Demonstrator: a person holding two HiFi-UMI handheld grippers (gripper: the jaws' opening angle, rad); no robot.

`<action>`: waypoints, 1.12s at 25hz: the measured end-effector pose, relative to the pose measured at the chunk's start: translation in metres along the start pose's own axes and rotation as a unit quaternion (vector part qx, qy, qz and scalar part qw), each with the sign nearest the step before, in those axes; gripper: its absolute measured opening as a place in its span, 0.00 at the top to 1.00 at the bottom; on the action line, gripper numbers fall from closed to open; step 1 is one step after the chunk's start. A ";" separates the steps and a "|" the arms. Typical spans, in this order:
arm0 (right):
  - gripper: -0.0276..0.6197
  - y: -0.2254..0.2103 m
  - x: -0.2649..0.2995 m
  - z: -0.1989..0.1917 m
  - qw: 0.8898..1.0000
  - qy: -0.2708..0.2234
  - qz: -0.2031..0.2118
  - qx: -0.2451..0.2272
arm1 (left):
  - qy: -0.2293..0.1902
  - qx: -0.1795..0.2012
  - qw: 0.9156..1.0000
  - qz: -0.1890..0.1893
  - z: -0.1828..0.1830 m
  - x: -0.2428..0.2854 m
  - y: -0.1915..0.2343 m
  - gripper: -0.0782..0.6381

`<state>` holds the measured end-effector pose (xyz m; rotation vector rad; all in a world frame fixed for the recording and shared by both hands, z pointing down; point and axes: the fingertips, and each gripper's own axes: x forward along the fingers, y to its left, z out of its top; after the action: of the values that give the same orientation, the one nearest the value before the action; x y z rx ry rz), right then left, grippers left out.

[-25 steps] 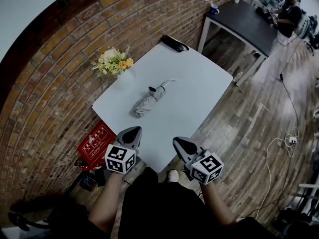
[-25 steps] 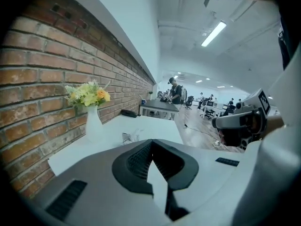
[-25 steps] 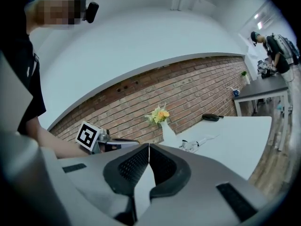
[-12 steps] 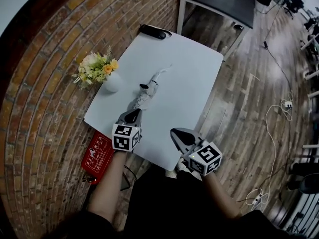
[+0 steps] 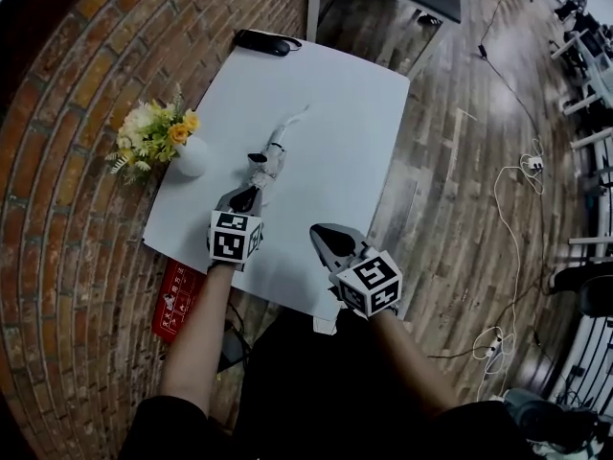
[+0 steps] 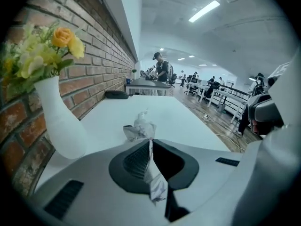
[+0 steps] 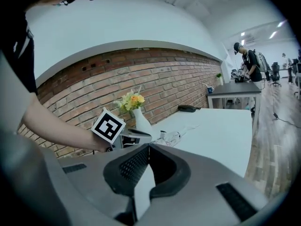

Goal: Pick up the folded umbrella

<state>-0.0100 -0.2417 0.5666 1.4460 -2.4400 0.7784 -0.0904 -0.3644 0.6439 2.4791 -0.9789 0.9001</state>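
Your right gripper (image 7: 148, 146) shows its 2 jaws pressed together, empty. Beyond them, your left gripper (image 7: 141, 135) has its tip at the near end of the folded umbrella (image 7: 173, 136), which lies on the white table (image 7: 221, 126). 1 vase of flowers (image 7: 136, 112) stands just behind, by the brick wall (image 7: 155, 79).
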 end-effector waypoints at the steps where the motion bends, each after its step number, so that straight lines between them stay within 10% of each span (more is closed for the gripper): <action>1: 0.92 -0.001 0.005 0.000 1.000 0.002 -0.003 -0.001 | 0.003 0.004 1.000 0.000 0.000 0.003 0.002 0.87; 16: 0.92 -0.018 0.018 -0.002 0.999 0.009 -0.031 0.026 | 0.091 0.044 0.994 -0.030 -0.006 0.061 0.013 0.44; 28: 0.92 -0.030 0.009 -0.010 0.998 0.013 -0.041 0.039 | 0.174 0.028 0.984 -0.039 -0.029 0.092 0.016 0.41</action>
<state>0.0102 -0.2550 0.5892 1.5429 -2.3392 0.8786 -0.0621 -0.4062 0.7273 2.2763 -0.7424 1.2935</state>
